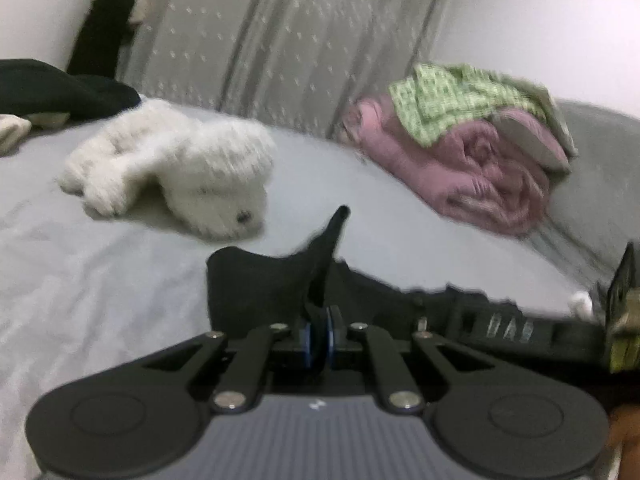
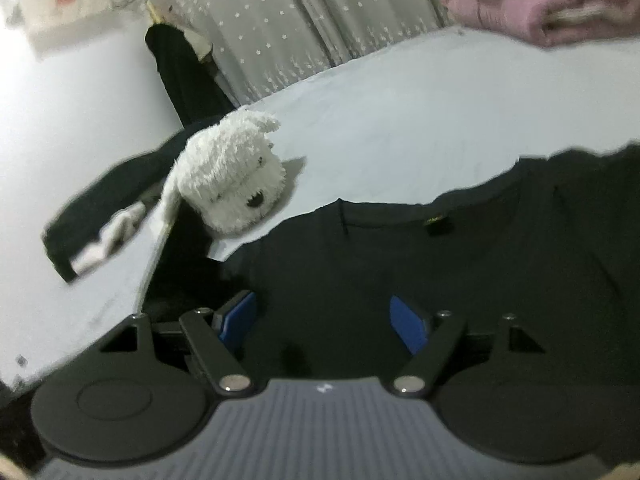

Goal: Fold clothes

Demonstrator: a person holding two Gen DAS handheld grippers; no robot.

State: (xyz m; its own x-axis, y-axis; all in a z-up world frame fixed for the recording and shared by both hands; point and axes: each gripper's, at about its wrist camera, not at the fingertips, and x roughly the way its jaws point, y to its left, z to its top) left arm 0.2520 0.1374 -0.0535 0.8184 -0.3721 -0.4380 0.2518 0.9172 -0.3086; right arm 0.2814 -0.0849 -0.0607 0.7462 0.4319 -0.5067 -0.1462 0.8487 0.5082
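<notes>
A black garment (image 1: 264, 284) lies on the pale grey bed sheet (image 1: 88, 280). My left gripper (image 1: 319, 334) is shut on a bunched edge of it, and a fold of the cloth sticks up just beyond the blue pads. In the right wrist view the same black garment (image 2: 460, 264) spreads wide across the bed, its neckline and a small label facing the camera. My right gripper (image 2: 326, 326) hovers open over it, blue pads (image 2: 406, 324) far apart with only flat cloth below. The other gripper (image 1: 622, 312) shows at the right edge of the left wrist view.
A white plush toy (image 1: 180, 168) lies on the bed, also seen as the plush toy (image 2: 232, 184) in the right wrist view. A pink blanket with green checked cloth (image 1: 472, 140) is heaped at the far right. A dotted curtain (image 1: 280, 40) and dark clothes (image 1: 52, 88) are behind.
</notes>
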